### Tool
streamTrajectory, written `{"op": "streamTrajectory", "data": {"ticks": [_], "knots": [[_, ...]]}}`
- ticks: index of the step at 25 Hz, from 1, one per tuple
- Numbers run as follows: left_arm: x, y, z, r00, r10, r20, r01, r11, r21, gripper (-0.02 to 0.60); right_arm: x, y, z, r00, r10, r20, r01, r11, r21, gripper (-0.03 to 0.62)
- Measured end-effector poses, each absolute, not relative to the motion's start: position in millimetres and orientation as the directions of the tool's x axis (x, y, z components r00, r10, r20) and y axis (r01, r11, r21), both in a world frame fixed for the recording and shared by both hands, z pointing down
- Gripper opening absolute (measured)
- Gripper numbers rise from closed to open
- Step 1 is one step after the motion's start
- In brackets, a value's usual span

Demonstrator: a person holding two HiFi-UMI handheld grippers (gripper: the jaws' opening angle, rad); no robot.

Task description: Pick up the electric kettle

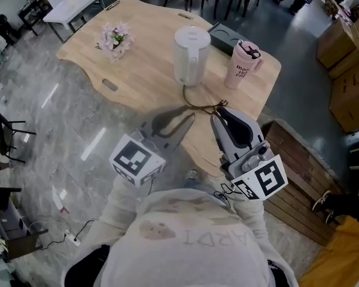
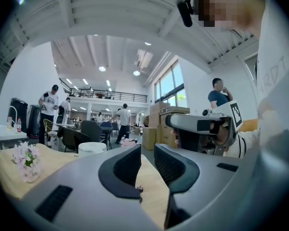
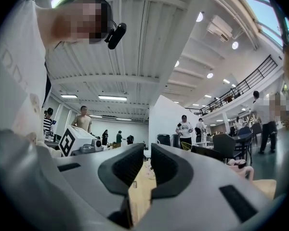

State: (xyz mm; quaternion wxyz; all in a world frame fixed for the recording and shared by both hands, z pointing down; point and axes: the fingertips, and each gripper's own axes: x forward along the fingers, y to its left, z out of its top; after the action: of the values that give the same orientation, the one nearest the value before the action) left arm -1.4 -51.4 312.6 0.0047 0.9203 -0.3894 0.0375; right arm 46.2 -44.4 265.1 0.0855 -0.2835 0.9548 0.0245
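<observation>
A white electric kettle (image 1: pixel 191 54) stands upright on the wooden table (image 1: pixel 146 70), its black cord (image 1: pixel 200 104) trailing toward the near edge. Only its lid (image 2: pixel 91 148) shows in the left gripper view, past the left jaw. My left gripper (image 1: pixel 182 124) hovers at the table's near edge, short of the kettle, open by a small gap with nothing between the pads (image 2: pixel 130 170). To its right, my right gripper (image 1: pixel 219 116) is also near the edge by the cord, its jaws a narrow slit apart and empty (image 3: pixel 147 167). Neither touches the kettle.
A pink lidded cup (image 1: pixel 244 64) stands right of the kettle and a small bunch of flowers (image 1: pixel 113 39) lies at the table's left. A dark box (image 1: pixel 227 36) sits behind the kettle. A wooden pallet (image 1: pixel 305 178) and cardboard boxes (image 1: pixel 347 70) are on the right.
</observation>
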Motion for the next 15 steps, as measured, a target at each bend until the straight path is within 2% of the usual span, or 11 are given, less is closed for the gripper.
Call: {"op": "streamTrajectory", "data": {"ticks": [4,15], "knots": [[4,-83,322,0.693,-0.714,0.097,-0.715,-0.699,-0.030,0.109,50,-75,272,-0.833,-0.526,-0.171,-0.531,0.847,-0.017,0.041],[-17,-168,365,0.709,-0.674,0.207,-0.693,-0.721,0.026,0.163,43,-129,277,-0.818,-0.556,-0.149,-0.553,0.831,-0.061,0.041]]}}
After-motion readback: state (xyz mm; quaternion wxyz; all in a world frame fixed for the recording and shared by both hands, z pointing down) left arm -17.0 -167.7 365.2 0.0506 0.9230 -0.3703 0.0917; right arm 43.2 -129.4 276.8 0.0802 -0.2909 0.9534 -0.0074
